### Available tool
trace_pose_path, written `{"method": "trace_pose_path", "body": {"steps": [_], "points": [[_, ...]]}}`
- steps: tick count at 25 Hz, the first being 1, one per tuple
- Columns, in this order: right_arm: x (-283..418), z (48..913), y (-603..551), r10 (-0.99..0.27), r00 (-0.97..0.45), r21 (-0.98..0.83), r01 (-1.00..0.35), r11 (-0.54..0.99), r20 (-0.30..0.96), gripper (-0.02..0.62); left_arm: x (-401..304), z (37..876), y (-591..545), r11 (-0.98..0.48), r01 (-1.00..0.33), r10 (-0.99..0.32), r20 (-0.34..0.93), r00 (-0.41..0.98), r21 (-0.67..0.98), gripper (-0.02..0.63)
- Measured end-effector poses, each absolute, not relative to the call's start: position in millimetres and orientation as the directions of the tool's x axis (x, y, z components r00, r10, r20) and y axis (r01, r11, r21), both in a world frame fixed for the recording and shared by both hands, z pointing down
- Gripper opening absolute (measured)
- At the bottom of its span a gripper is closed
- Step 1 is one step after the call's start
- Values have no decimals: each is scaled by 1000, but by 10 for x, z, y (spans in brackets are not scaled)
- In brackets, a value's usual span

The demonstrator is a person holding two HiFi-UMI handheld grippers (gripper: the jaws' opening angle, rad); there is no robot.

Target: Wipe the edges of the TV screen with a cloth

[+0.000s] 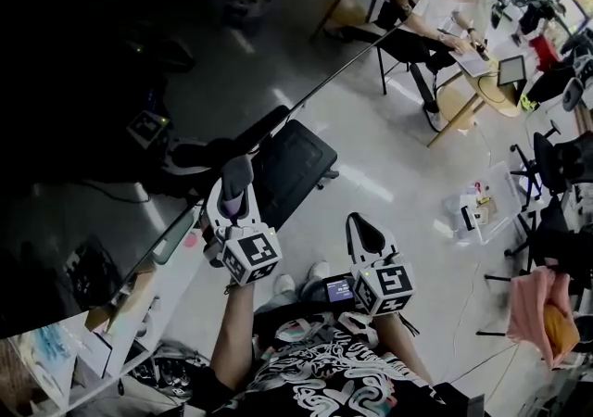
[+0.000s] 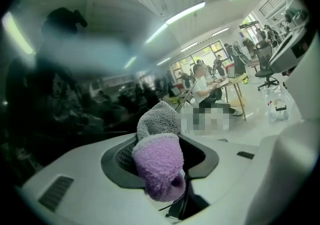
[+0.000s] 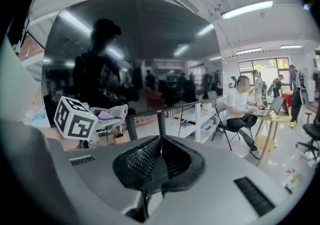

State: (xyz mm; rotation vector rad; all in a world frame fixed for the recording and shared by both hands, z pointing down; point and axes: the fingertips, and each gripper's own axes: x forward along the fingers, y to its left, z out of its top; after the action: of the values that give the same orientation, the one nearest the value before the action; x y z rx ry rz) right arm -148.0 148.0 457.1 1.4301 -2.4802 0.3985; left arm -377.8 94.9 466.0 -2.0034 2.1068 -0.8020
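The TV screen (image 1: 102, 119) is a big dark panel filling the left of the head view; its lower edge (image 1: 306, 98) runs diagonally down to the left. My left gripper (image 1: 234, 172) is held right at that edge, shut on a purple and grey cloth (image 2: 159, 161) that bulges out from between its jaws. In the right gripper view the screen (image 3: 135, 49) stands upright ahead, with the left gripper's marker cube (image 3: 75, 117) and the cloth (image 3: 111, 114) at its lower left. My right gripper (image 1: 362, 226) hangs back from the screen, shut with nothing in it.
A white shelf unit (image 1: 130, 318) stands under the TV. A black office chair (image 1: 295, 160) sits just beyond the grippers. A person works at a round wooden table (image 1: 482, 91) at the far right. A clear box (image 1: 486, 207) lies on the floor, and pink fabric (image 1: 533, 299) is draped at the right.
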Motion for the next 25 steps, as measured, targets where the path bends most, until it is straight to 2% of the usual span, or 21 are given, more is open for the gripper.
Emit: {"method": "trace_pose_path", "body": {"steps": [12, 25], "points": [[-1481, 4455, 1241, -817, -481, -62, -870, 488, 317, 32, -3624, 4629, 802, -55, -902, -961, 269, -69, -428, 179], [-1269, 4455, 681, -776, -556, -81, -824, 560, 297, 32, -3414, 4603, 609, -42, -899, -957, 276, -89, -436, 179]]}}
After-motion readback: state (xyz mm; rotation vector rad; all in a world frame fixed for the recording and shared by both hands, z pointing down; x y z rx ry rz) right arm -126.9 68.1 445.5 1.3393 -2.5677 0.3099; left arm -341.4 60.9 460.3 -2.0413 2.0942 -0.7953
